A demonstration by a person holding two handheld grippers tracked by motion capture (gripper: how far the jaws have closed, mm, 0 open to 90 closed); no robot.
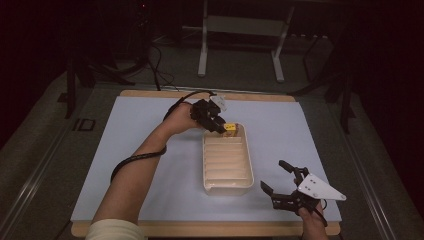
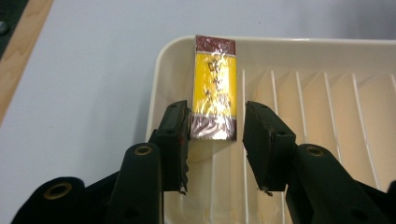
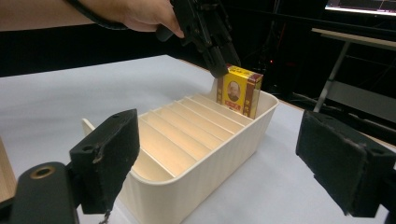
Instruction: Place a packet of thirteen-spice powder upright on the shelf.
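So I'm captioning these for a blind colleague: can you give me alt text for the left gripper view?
A yellow and maroon foil-wrapped box stands in the end slot of a cream slotted tray, seen from above. The left hand-held gripper has its two black jaws either side of the box's near end, a gap showing beside the right one. The tray sits on a pale table.

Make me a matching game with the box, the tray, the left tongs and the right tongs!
Things:
1. box
2. tray
3. left tongs
4. right tongs

States:
A. cream, with ribs inside
B. wide open, beside the tray
C. yellow and dark red, standing at the tray's far end
D. jaws either side of the box, a gap showing on one side

Pairs: 1-C, 2-A, 3-D, 4-B
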